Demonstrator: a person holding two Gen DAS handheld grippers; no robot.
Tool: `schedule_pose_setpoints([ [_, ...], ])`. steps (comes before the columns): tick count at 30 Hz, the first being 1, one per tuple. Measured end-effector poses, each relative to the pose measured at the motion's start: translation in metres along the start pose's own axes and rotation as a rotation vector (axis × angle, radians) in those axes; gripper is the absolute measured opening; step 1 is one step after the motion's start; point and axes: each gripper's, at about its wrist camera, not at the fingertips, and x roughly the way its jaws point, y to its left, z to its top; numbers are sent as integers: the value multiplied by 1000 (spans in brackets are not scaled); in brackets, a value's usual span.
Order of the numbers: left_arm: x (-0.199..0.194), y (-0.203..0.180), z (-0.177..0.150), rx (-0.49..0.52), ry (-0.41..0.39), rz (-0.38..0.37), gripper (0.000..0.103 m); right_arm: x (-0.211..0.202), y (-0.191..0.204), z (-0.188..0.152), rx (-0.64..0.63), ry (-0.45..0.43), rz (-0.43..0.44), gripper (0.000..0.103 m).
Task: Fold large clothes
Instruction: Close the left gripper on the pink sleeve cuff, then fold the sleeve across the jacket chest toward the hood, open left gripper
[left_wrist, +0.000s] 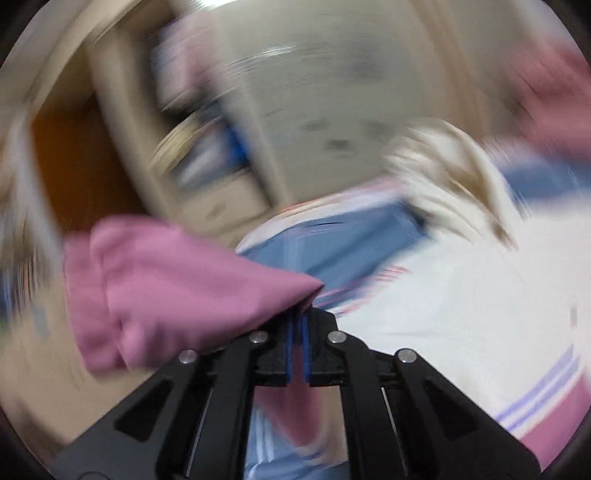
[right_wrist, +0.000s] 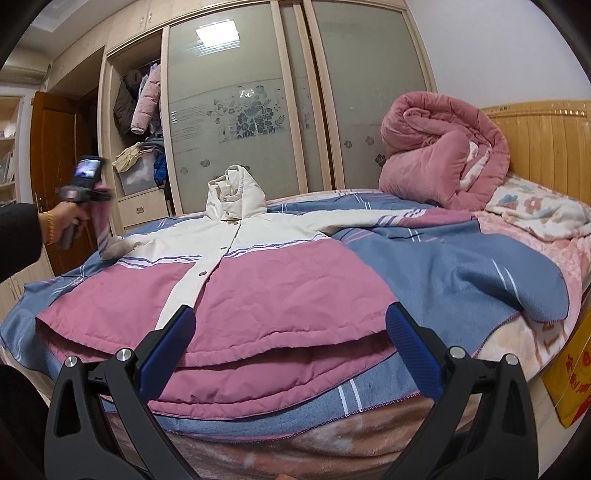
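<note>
A large hooded coat lies face up on the bed, spread over a blue blanket: its upper body, hood and sleeves are cream-white, its lower half pink, with thin purple and white stripes where the two colours meet and a buttoned placket running down the middle. The hood stands up at about 12 o'clock from the coat's centre, the right sleeve stretches flat toward 2 o'clock, and the hem hangs in two layers over the near edge of the mattress. The right gripper hovers just in front of that hem with its blue-padded fingers spread wide and nothing between them; the pink hem sits in the gap at 12 o'clock from them, not touched. At 9 o'clock in the right wrist view the person's hand raises the left gripper, with the pink end of the coat's other sleeve hanging from it. Its own camera shows the blue pads pressed nearly together on a fold of pink cloth, which bulges away toward 10 o'clock. That view is heavily smeared, so the wardrobe and the hood are only streaks, and more pink cloth below the jaws is hard to make out. A rolled pink quilt sits at 1 o'clock by the headboard.
</note>
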Motion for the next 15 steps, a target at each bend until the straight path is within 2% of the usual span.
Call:
schedule_pose_setpoints([
  [2, -2, -73, 0, 235, -2, -59, 3, 1, -3, 1, 14, 5, 2, 102],
  [4, 4, -115, -10, 326, 37, -87, 9, 1, -6, 0, 30, 17, 8, 102],
  [5, 13, -133, -20, 337, 87, -105, 10, 2, -8, 0, 39, 26, 13, 102],
  [7, 25, -151, -34, 325, 163, -138, 29, 2, -10, 0, 47, 35, 21, 102],
  [8, 32, -155, -44, 301, 206, -146, 73, 2, -11, 0, 51, 39, 27, 102],
  [9, 32, -156, -49, 280, 206, -148, 91, 2, -10, 0, 52, 40, 30, 102],
  [10, 22, -154, -54, 255, 161, -156, 91, 2, -10, 0, 52, 41, 32, 102],
  [13, -9, -138, -50, 154, 121, -168, 93, 2, -9, 0, 54, 43, 38, 102],
  [15, -62, -112, -46, -14, 45, -181, 100, 2, -8, 0, 54, 39, 42, 102],
])
